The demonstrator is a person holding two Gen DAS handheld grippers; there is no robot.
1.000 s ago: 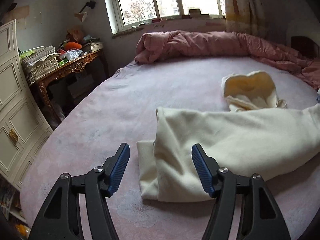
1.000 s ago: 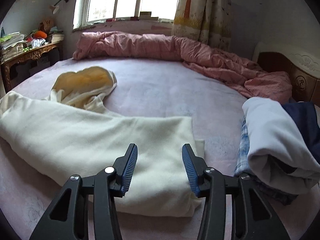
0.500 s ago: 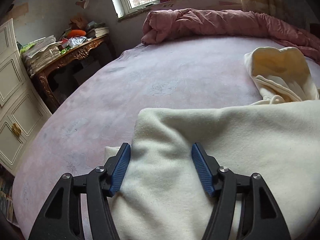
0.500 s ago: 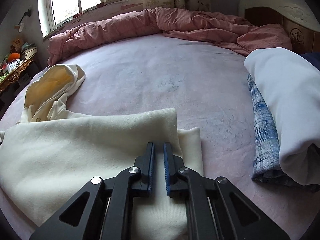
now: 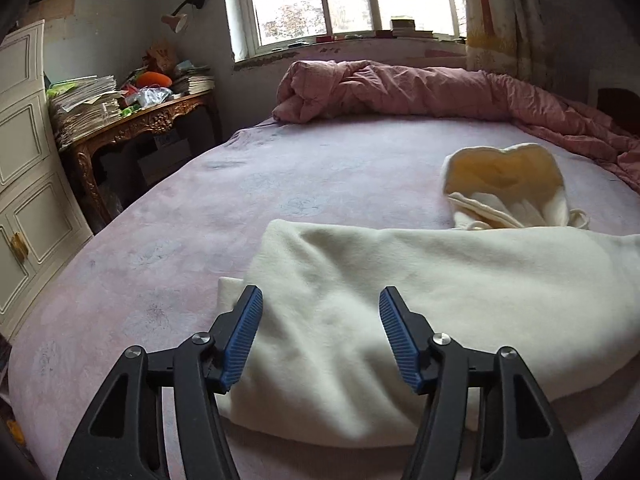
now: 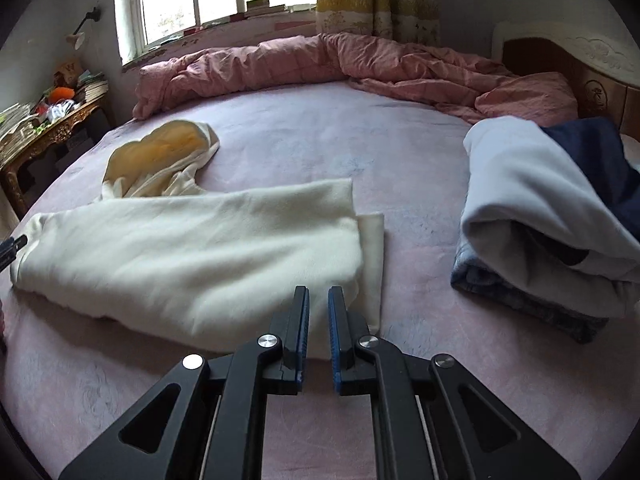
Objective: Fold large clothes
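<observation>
Now that both claws have lifted back, the cream hoodie (image 6: 192, 256) lies folded across mid-frame; left claw (image 5: 320, 336) gapes empty, right claw (image 6: 318, 332) nearly shut, gripping nothing—another fold seems due.

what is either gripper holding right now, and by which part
Nothing. The left gripper hangs open over the cream hoodie; the right gripper is nearly closed with an empty gap, just short of the hoodie's hem.

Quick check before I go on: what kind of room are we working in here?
A lived-in bedroom, most likely: a large bed with a bunched pink duvet, a carved headboard, and a cluttered wooden side table under the window.
</observation>
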